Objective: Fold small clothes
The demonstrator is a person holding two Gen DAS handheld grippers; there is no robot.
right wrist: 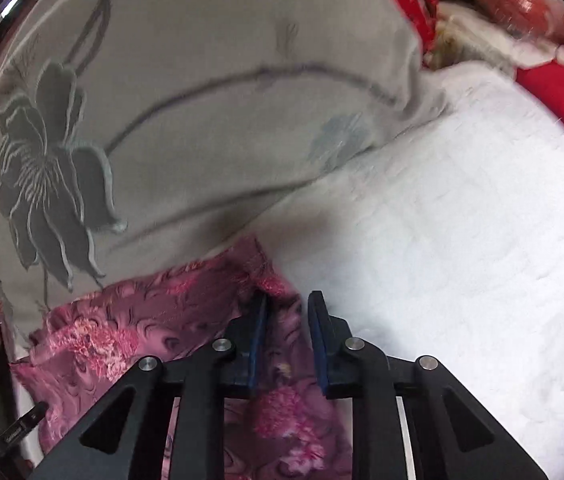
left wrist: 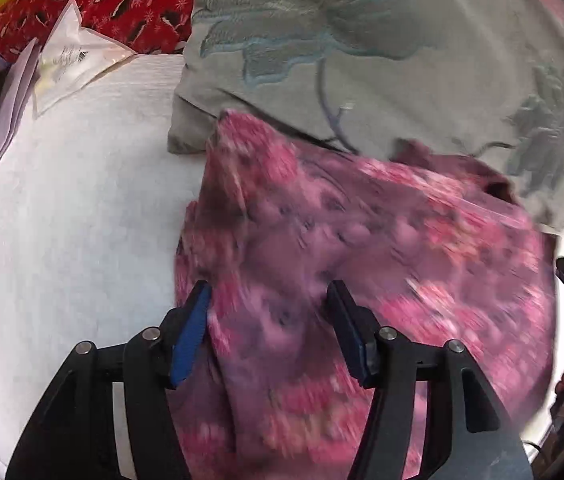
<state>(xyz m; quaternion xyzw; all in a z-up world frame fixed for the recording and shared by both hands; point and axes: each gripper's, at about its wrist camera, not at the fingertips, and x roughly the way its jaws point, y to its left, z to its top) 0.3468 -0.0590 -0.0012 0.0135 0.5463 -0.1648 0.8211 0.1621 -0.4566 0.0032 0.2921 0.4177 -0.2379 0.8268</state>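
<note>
Pink floral garment [left wrist: 362,240]: crumpled on white bed sheet [left wrist: 61,220], its far edge against grey embroidered pillow [left wrist: 362,60]. Left hand-held gripper [left wrist: 269,300]: jaws spread, a bunched fold between the blue pads [left wrist: 189,332]; pad contact too blurred to tell. Right hand-held gripper [right wrist: 288,304]: jaws nearly together, garment [right wrist: 141,320] edge between them; pinch unclear.

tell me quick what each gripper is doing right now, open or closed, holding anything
left gripper: open, pink floral garment loose between its fingers.
right gripper: closing on a garment fold, grip uncertain.
</note>
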